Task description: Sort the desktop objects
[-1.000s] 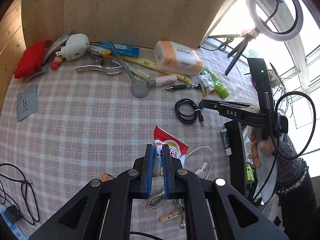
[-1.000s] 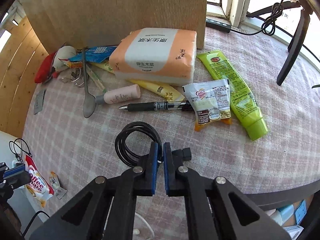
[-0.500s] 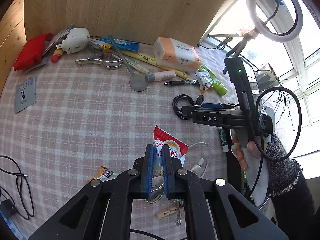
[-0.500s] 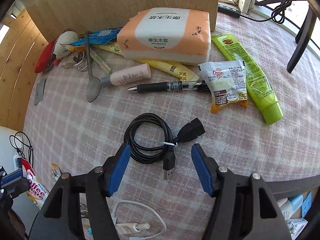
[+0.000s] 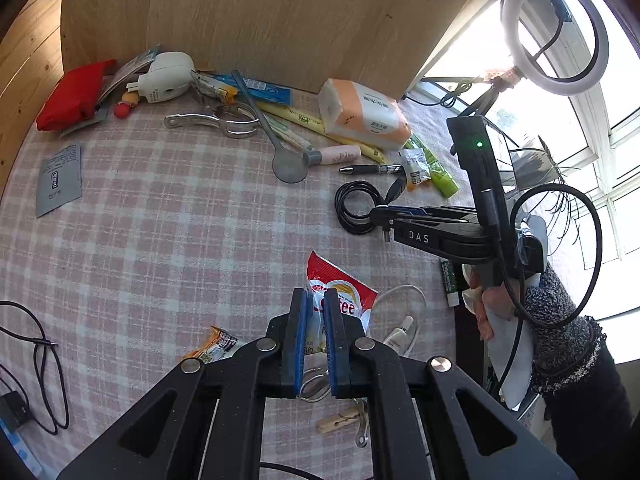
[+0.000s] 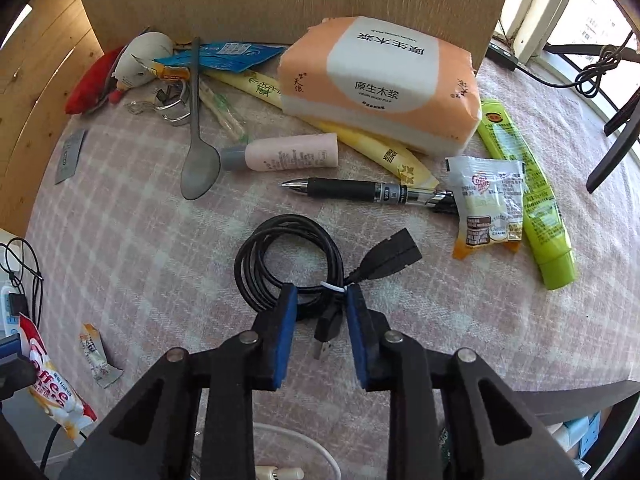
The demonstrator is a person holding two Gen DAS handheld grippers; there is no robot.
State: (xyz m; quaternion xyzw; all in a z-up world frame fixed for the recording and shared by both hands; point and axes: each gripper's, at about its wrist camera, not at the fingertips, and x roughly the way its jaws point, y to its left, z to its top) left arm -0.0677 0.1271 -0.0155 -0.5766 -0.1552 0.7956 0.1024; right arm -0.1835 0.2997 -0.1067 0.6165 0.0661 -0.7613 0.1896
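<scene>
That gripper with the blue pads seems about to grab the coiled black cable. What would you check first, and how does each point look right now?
1. Right gripper open: ok.
2. Black cable between its pads, at the white tie: ok.
3. Pads low enough to grip: cannot tell.
4. Pen and creamer sachet clear of the gripper: ok.
5. Left gripper holding the coffee packet securely: cannot tell; the packet sits between nearly shut pads.
6. Grippers apart from each other: ok.

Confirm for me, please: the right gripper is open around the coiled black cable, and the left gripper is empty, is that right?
Not quite. The left gripper is shut on the red coffee sachet, as the left wrist view shows. The right gripper is indeed open around the coiled black cable.
</scene>
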